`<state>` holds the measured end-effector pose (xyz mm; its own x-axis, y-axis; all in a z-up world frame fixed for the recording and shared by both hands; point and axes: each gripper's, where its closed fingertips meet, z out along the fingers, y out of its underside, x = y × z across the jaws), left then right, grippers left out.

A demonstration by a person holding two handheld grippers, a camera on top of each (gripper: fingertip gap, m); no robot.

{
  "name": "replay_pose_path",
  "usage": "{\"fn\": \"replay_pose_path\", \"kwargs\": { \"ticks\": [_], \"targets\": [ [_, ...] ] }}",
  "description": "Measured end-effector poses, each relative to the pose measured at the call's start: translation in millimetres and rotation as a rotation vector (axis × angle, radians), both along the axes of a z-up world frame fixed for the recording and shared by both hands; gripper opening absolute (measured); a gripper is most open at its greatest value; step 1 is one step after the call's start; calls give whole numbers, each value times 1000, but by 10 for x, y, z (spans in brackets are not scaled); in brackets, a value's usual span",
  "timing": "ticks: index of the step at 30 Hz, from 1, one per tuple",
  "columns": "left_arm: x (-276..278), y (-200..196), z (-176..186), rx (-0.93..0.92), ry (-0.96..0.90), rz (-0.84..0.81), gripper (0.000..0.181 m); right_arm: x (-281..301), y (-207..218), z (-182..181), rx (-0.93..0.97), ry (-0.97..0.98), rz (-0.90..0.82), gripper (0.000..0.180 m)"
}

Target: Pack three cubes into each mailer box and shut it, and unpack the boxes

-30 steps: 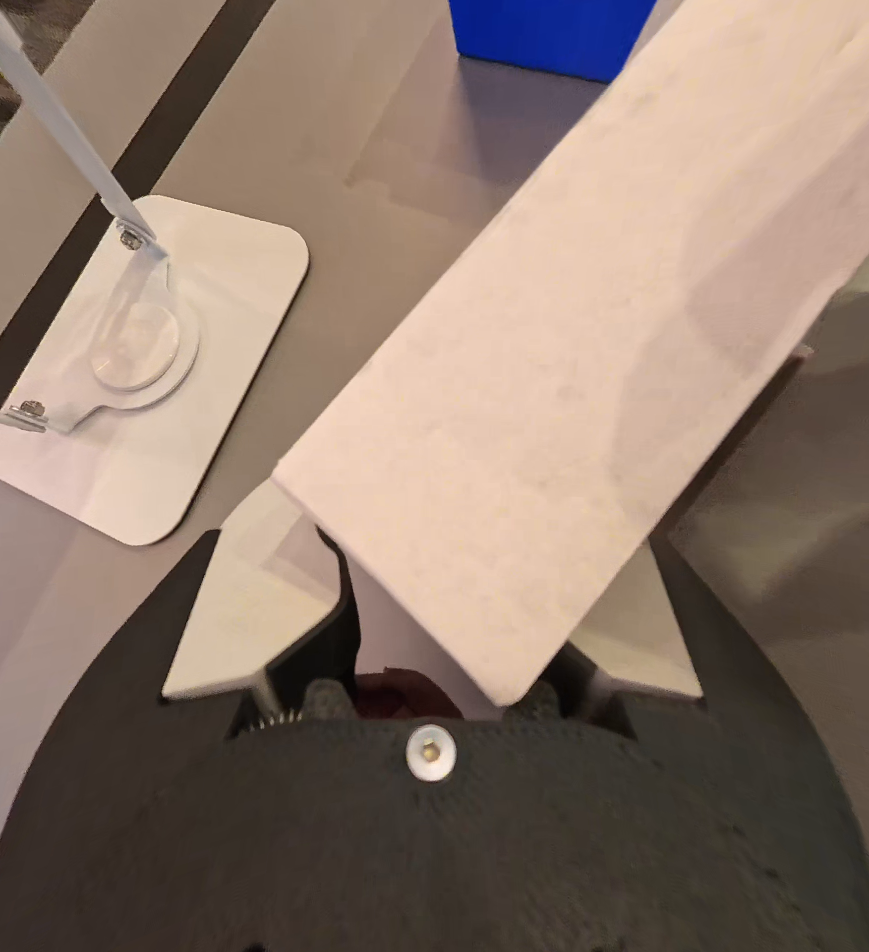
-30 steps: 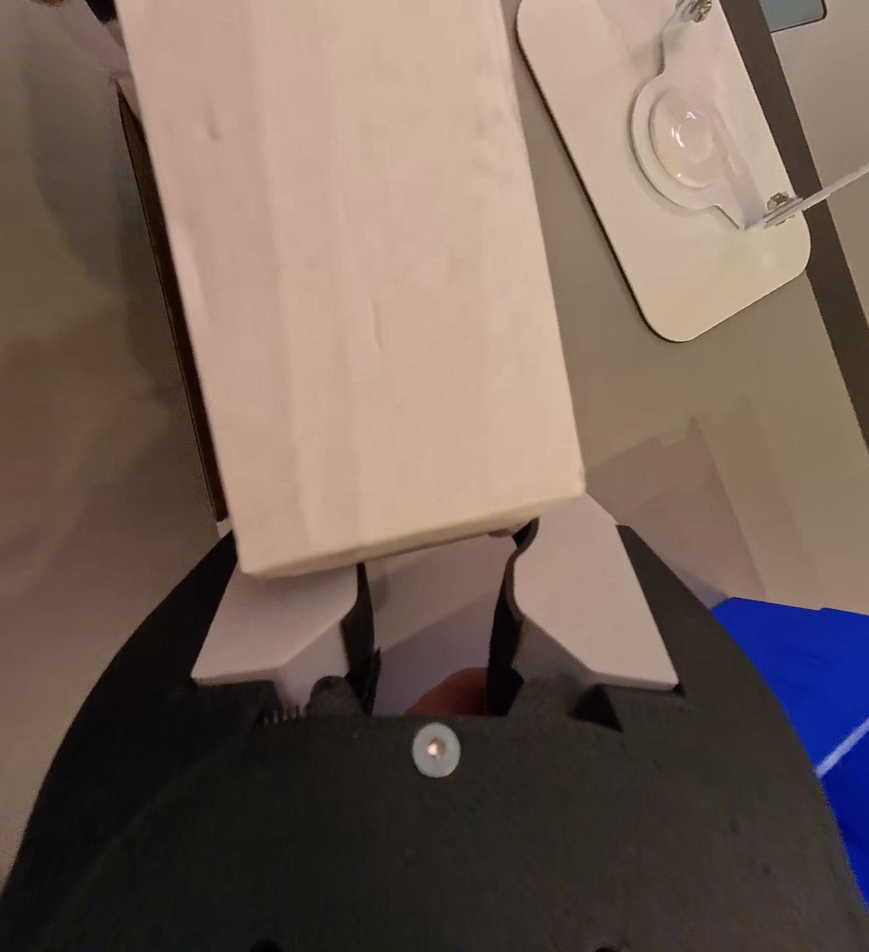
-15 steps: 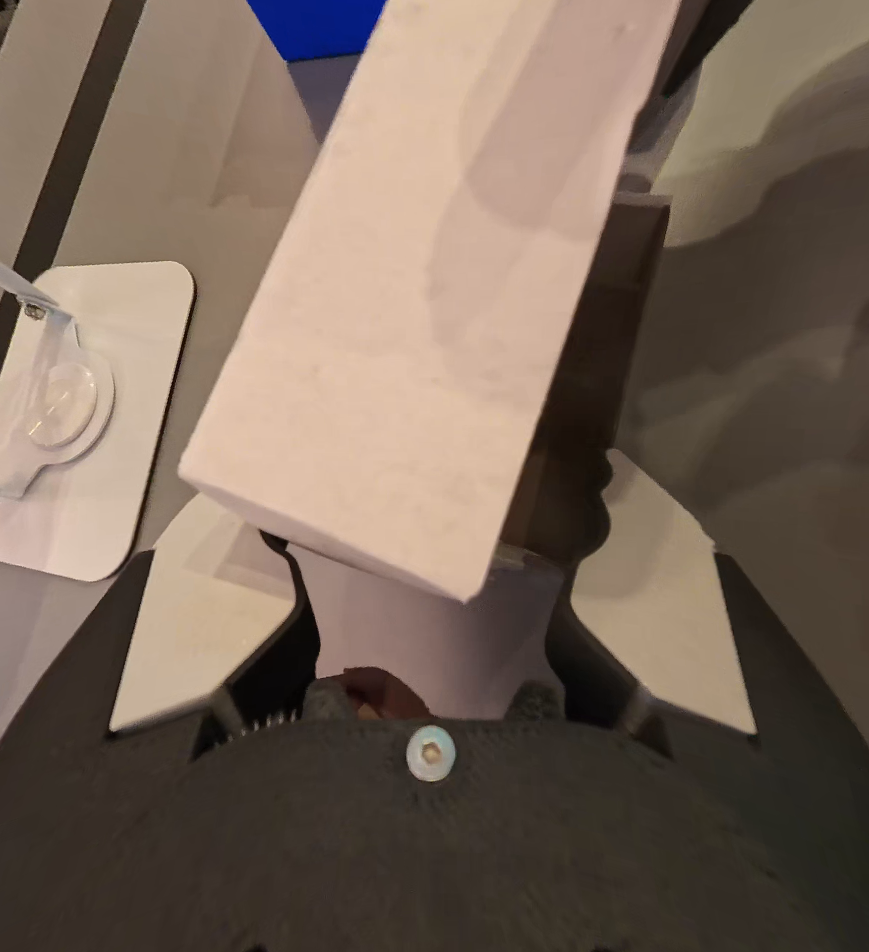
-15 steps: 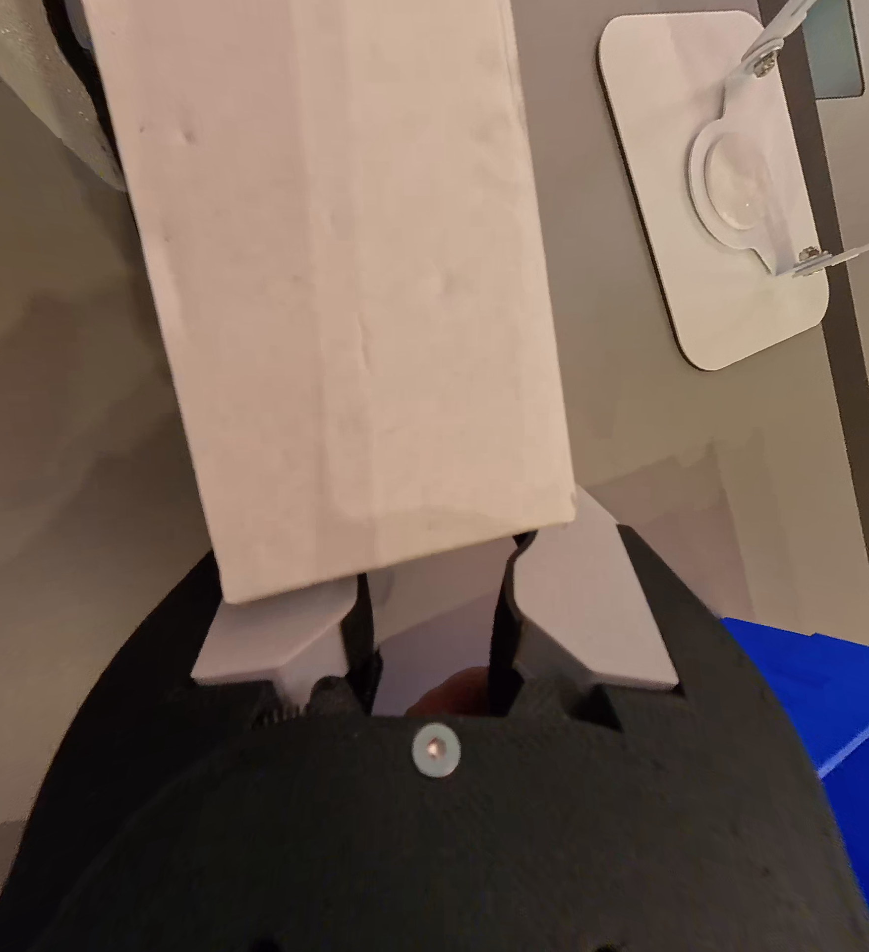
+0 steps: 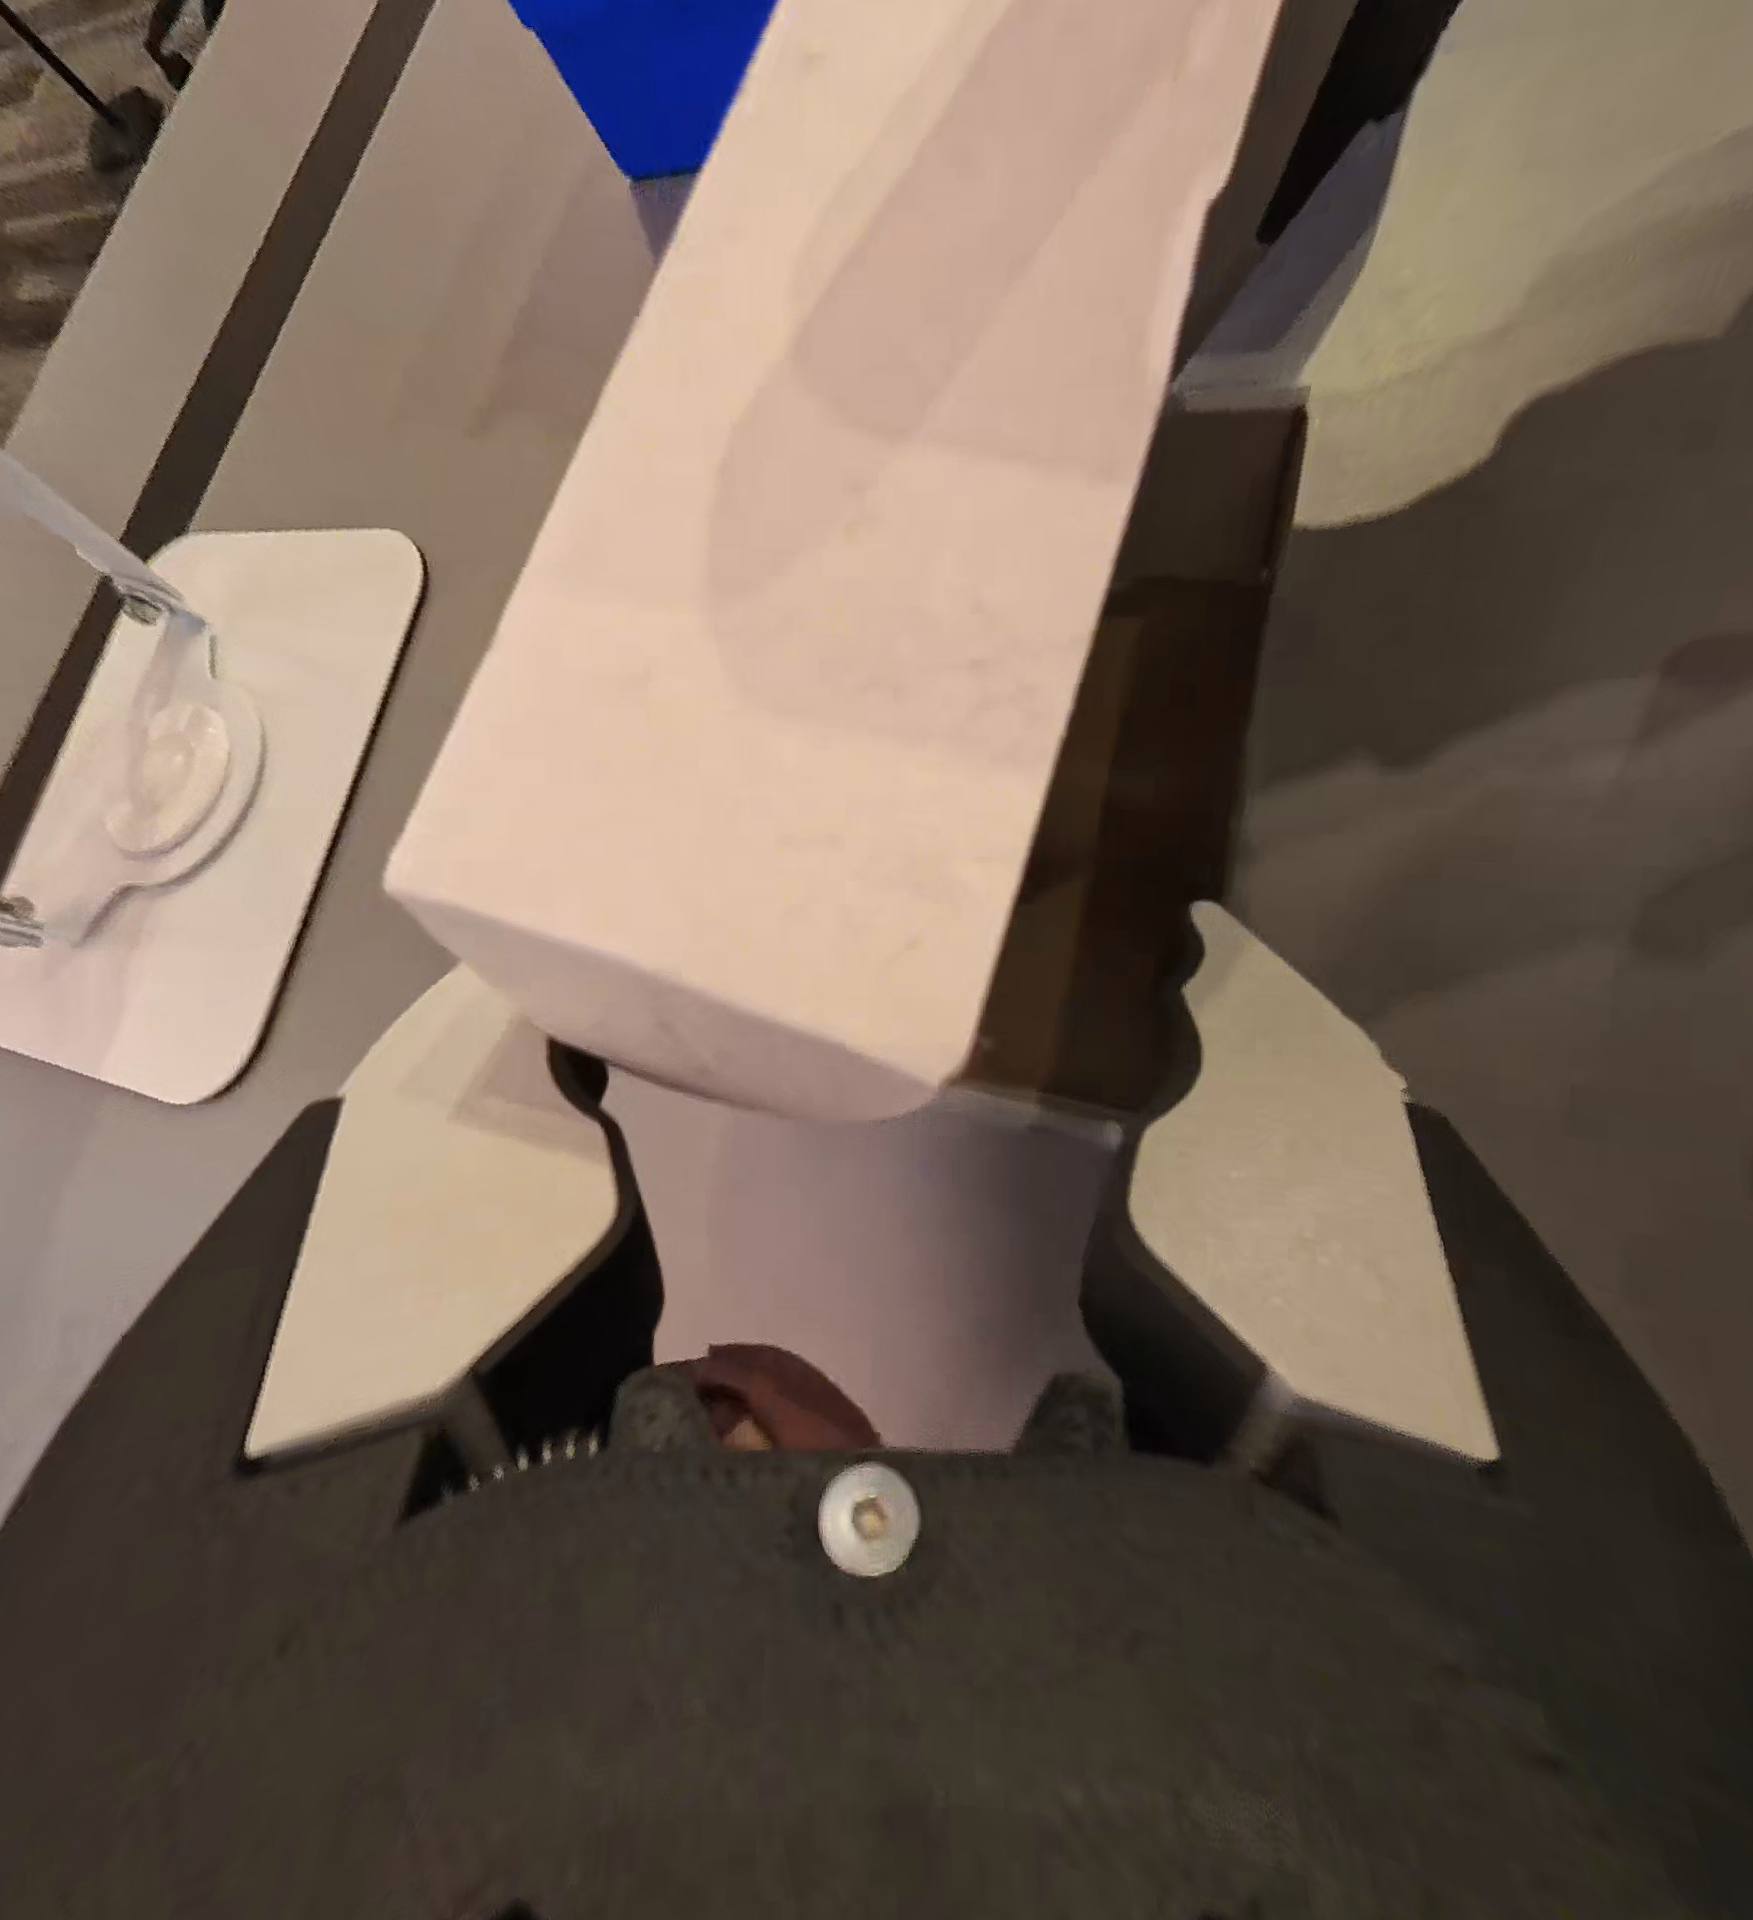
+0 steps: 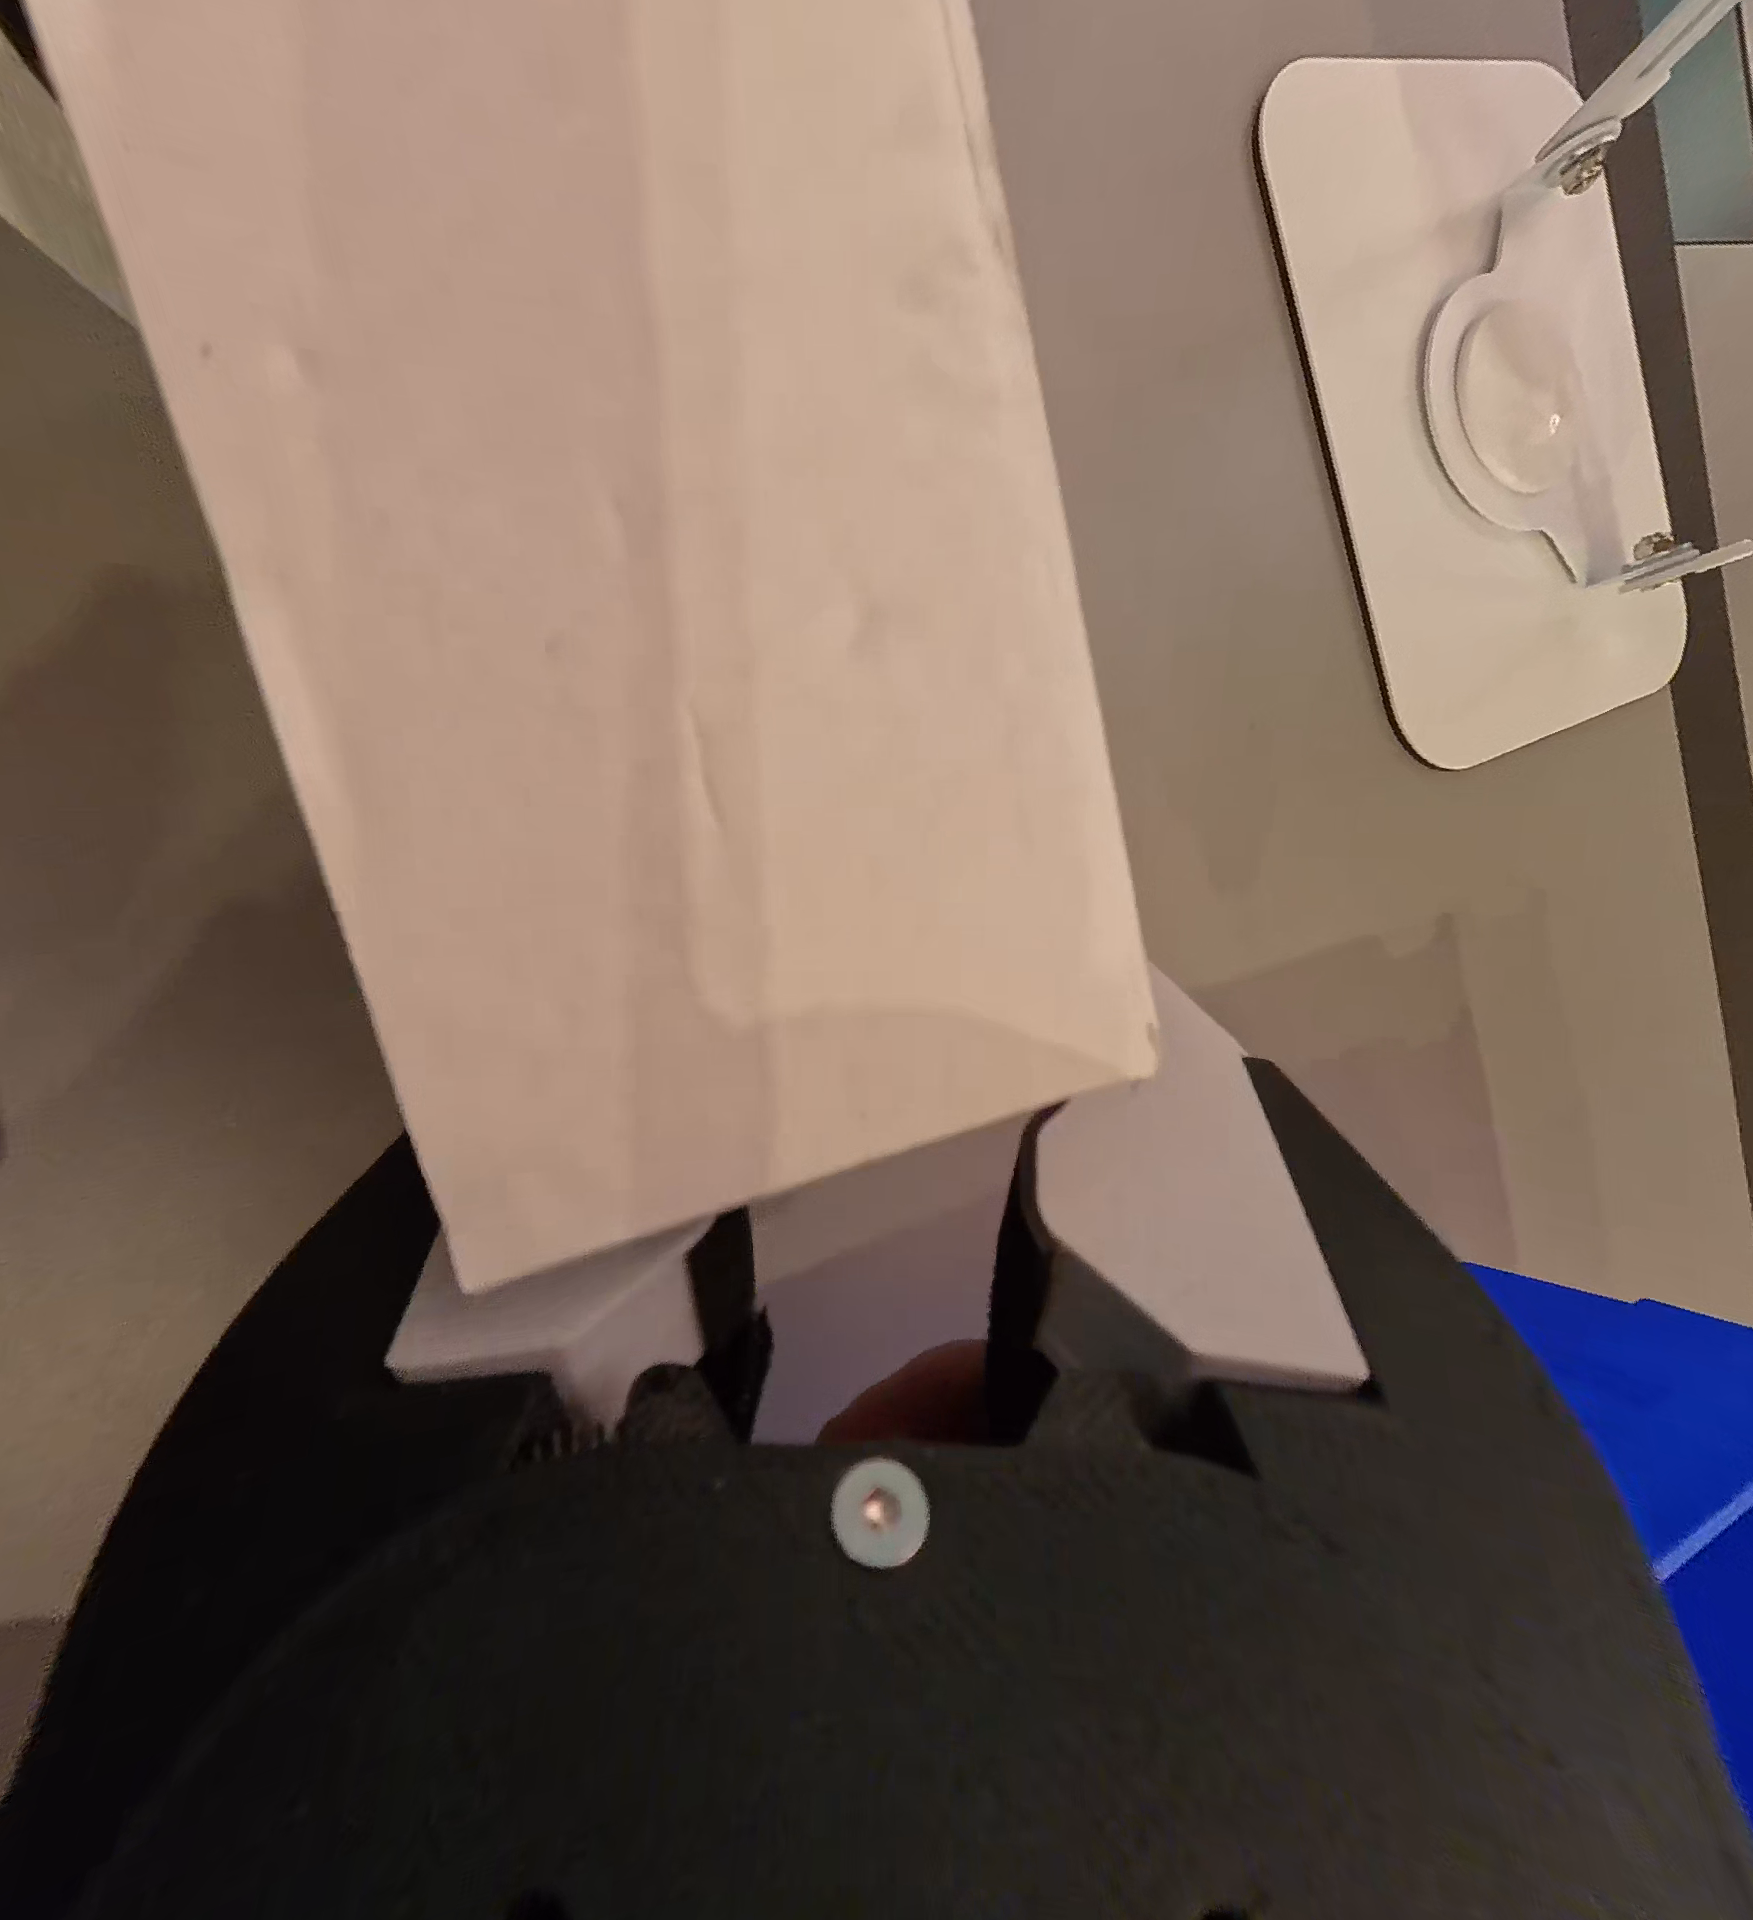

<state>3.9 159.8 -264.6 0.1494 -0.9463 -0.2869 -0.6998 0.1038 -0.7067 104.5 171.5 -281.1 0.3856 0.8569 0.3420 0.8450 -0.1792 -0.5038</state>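
The mailer box (image 5: 830, 582) has swung upright; left gripper (image 5: 872, 1132) seemingly open.

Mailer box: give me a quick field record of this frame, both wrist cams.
object: white mailer box, raised over the grey table
box state: lid side white, a brown inner edge shows on one side; contents hidden
left gripper: fingers wide apart around the near end of the box; contact cannot be told
right gripper: fingers set closer, near end of the box over them; grip cannot be told
nearby: white stand base on the table; blue bin at the edge of the right wrist view
cubes: none in view
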Motion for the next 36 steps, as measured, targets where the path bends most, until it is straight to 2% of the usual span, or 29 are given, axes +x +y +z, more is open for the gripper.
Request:
{"fn": "replay_pose_path", "kwargs": {
  "ticks": [6,11,14,17,20,25,36],
  "targets": [
    [-253,39,148,1,76,-49,84,13,-16,0,-9,1,20,51],
    [-397,257,219,102,247,-135,84,2,-5,3,-8,-2,24,52],
    [-285,332,311,118,196,-221,84,-5,-6,6,-13,6,26,52],
    [-214,415,239,181,240,-308,80,-9,-5,8,-18,13,31,52],
    [-136,385,194,157,219,-363,67,-23,-6,10,-21,16,37,52],
    [-89,365,158,119,190,-363,63,-27,8,10,-26,21,43,51],
    [-45,386,140,16,198,-188,61,20,74,-7,-48,1,1,51]
  ]
}}
